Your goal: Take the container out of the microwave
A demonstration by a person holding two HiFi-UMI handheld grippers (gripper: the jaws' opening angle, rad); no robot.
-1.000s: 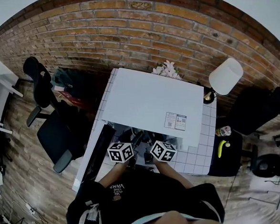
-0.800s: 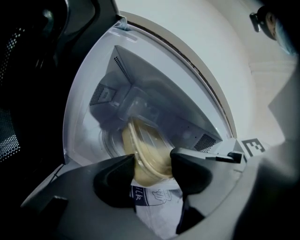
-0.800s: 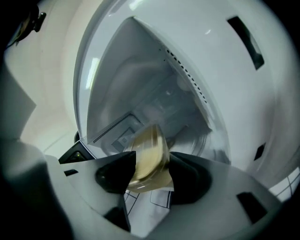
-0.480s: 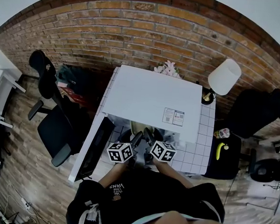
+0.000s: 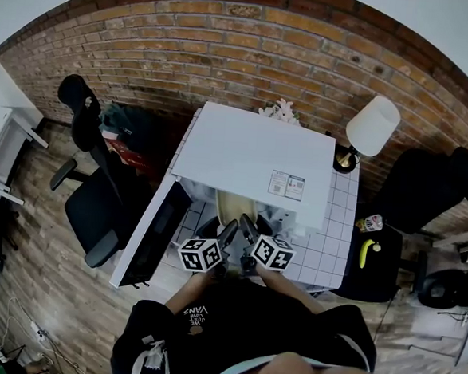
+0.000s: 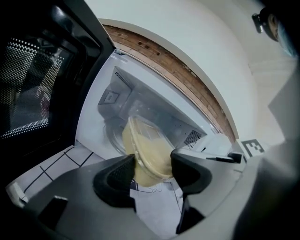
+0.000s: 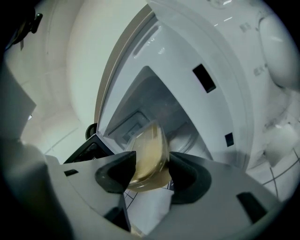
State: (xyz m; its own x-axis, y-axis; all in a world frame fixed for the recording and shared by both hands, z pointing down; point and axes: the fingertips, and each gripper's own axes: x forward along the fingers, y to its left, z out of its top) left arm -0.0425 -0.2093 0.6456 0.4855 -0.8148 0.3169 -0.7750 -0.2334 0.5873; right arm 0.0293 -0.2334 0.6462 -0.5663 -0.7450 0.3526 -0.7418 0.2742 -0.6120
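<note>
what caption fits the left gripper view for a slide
Left gripper clamping the yellowish container at the mouth of the open microwave.

The microwave [image 5: 252, 155] is white, its door [image 5: 152, 234] black with a dotted mesh. The container [image 6: 147, 157] is pale yellow. The table [image 5: 333, 257] is white, gridded with dark lines; the wall [image 5: 227, 54] is red-brown brick.

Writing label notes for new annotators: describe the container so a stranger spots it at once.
Find the white microwave on the tiled table by the brick wall, its door open. At its mouth is the container, clamped between the left claw and right claw. It is a clear tub of pale yellow contents, the only yellowish thing against white walls.
</note>
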